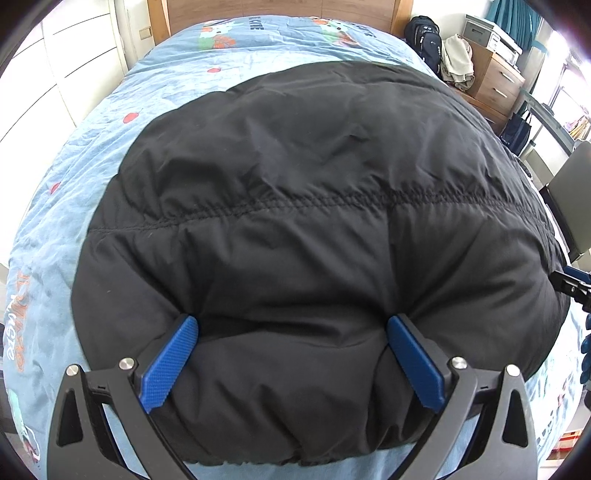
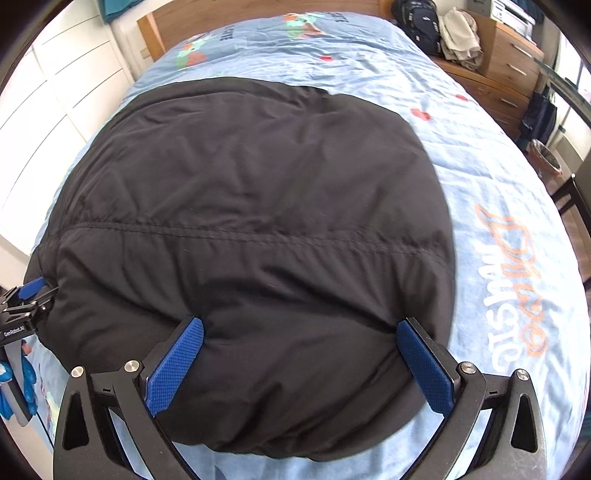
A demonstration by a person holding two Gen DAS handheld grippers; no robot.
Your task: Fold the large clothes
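**Black padded jacket on bed, both claws at its near edge**

Item 1: black padded jacket, laid flat across the bed, which carries a light blue printed cover. A stitched seam runs side to side across the jacket's middle. Its near hem bulges up towards my cameras.

Item 2: my left claw. Jaws spread wide, blue pads pressed into the puffy near edge, with a thick bunch of fabric sitting between them. I cannot tell whether the pads are squeezing the fabric or only resting against it.

Item 3: my right claw. Same stance: jaws wide apart, straddling the near hem close to the jacket's right edge, fabric bulging between the pads.

Item 4: each claw's frame shows at the edge of the other's view, and a blue-gloved hand is on the left handle.

Item 5: surroundings. Wooden headboard at the far end; black backpack and wooden drawer unit to the right of the bed; white wardrobe doors to the left.
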